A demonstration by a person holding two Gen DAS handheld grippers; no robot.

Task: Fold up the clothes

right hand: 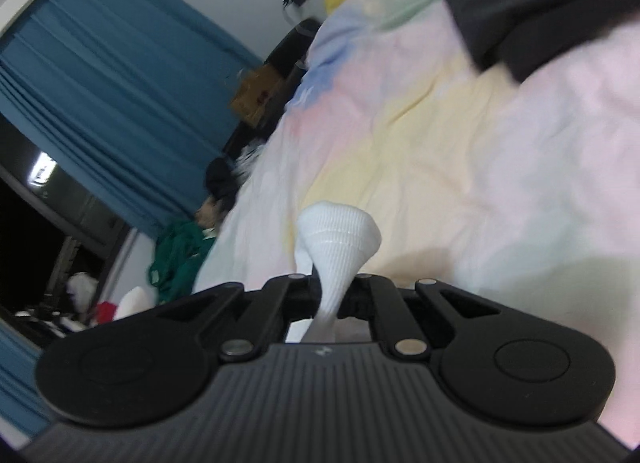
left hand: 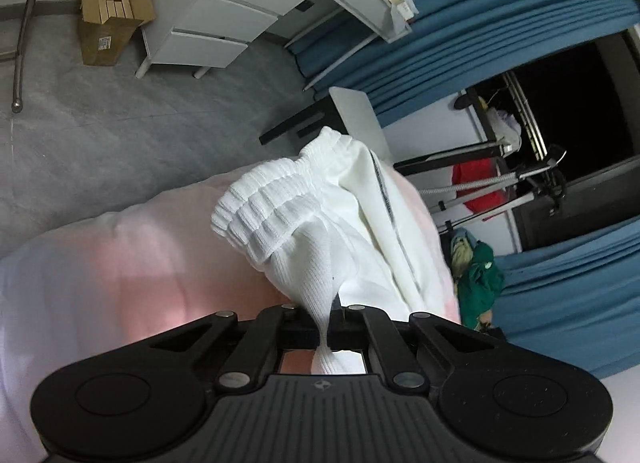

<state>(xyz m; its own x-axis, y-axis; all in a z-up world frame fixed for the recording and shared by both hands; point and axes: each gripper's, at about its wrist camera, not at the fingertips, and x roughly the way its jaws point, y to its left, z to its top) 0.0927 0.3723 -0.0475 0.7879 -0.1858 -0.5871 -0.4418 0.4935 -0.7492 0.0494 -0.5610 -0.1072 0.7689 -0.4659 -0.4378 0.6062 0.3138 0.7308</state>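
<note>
White ribbed garment (left hand: 320, 231) bunched over the pastel bedspread (left hand: 120, 263), waistband end lifted. Left gripper (left hand: 330, 323) clamped tight on a pinch of its fabric; right gripper (right hand: 332, 303) likewise pinching another ribbed bit, jaws nearly together. Blue curtains (left hand: 500, 11) behind.

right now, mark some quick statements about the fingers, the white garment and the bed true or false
1. The left gripper is shut on the white garment. True.
2. The right gripper is open and empty. False: its fingers pinch white ribbed fabric.
3. The curtains are red. False: blue.
4. An open cardboard box stands on the floor. True.
5. The bedding is pastel-coloured. True.
</note>
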